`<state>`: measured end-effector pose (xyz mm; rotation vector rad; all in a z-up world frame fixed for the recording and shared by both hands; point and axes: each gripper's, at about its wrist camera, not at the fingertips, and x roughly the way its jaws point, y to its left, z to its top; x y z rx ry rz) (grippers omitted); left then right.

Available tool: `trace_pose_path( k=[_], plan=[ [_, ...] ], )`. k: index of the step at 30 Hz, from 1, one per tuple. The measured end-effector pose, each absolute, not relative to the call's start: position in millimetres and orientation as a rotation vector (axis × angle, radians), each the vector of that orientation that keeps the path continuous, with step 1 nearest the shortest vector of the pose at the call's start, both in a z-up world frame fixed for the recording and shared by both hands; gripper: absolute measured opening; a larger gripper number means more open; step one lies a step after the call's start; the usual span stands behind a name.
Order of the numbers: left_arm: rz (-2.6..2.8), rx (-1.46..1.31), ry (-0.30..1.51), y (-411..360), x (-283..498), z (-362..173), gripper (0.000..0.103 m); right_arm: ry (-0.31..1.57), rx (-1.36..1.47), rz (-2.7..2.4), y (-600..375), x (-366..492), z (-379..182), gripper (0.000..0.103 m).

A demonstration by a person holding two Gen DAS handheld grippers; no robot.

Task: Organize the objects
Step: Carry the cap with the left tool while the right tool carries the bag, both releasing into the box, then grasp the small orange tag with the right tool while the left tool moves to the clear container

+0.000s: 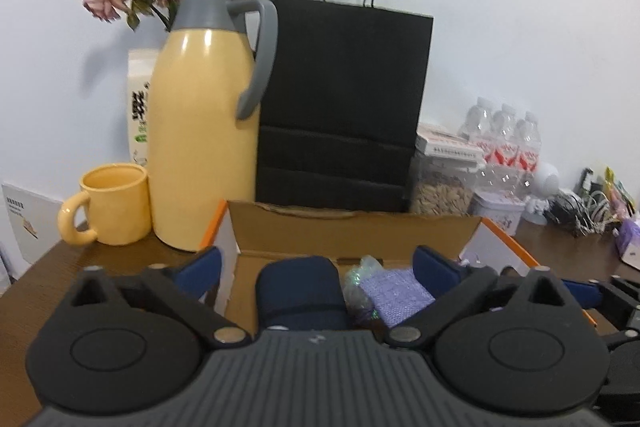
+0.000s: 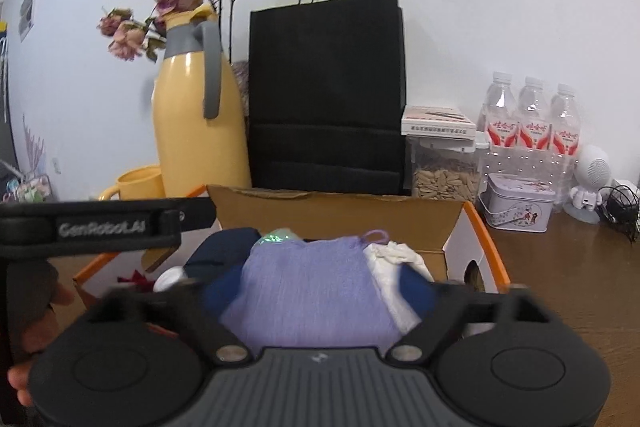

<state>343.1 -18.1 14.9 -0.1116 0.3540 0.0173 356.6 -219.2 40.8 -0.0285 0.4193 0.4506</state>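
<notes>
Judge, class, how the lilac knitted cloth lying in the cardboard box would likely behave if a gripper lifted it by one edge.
The lilac knitted cloth would probably droop, since it already sags over the items beneath it in the cardboard box. It looks light: thin, soft fabric. Its ribbed texture suggests it would not slip easily from the pads.

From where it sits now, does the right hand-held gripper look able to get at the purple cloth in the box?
Probably yes. The right hand-held gripper stands open just over the purple cloth, which lies on top in the open cardboard box with nothing covering it.
</notes>
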Motion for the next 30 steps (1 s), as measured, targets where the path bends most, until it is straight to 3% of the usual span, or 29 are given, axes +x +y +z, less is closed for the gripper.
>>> trace_pose_path(
  k=[2, 17, 30],
  plan=[
    [0.021, -0.115, 0.358, -17.2, 343.7, 15.7, 0.103, 0.425, -0.014, 0.448, -221.0, 357.8, 41.4, 0.103],
    [0.034, -0.135, 0.345, -11.4, 337.9, 19.9, 0.103, 0.423, -0.017, 0.439, -221.2, 355.2, 45.5, 0.103],
    [0.02, -0.127, 0.289, -2.2, 287.7, 35.3, 0.103, 0.361, -0.051, 0.438, -239.8, 317.1, 63.5, 0.103]
  ],
)
